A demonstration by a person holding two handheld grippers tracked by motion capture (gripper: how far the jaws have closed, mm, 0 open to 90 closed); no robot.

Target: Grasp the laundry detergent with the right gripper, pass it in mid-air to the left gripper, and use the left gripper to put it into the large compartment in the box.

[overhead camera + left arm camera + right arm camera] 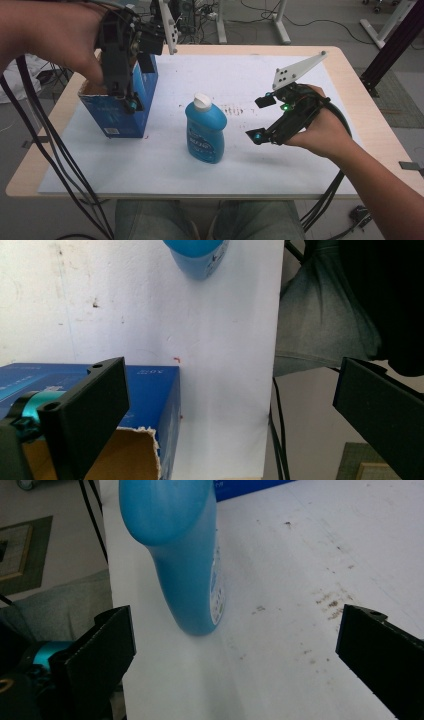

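A blue cardboard box (120,112) with a torn open top stands at the left of the white sheet; in the left gripper view the box (150,385) lies just below the jaws. My left gripper (129,95) hangs over it, pointing down, open (230,415), one jaw above the box's opening and the other off to its side. A blue bottle (205,131) with a white cap stands upright mid-table. My right gripper (260,117) is open to the bottle's right, aimed at it, not touching. In the right gripper view the bottle (185,555) stands ahead of the open right gripper (235,650), nearer one jaw.
A white paper sheet (250,70) with brownish stains covers the wooden table (350,75). Black cables (55,165) trail off the left edge. The person's knees (210,220) sit under the near edge. Frame legs stand on the floor beyond the table.
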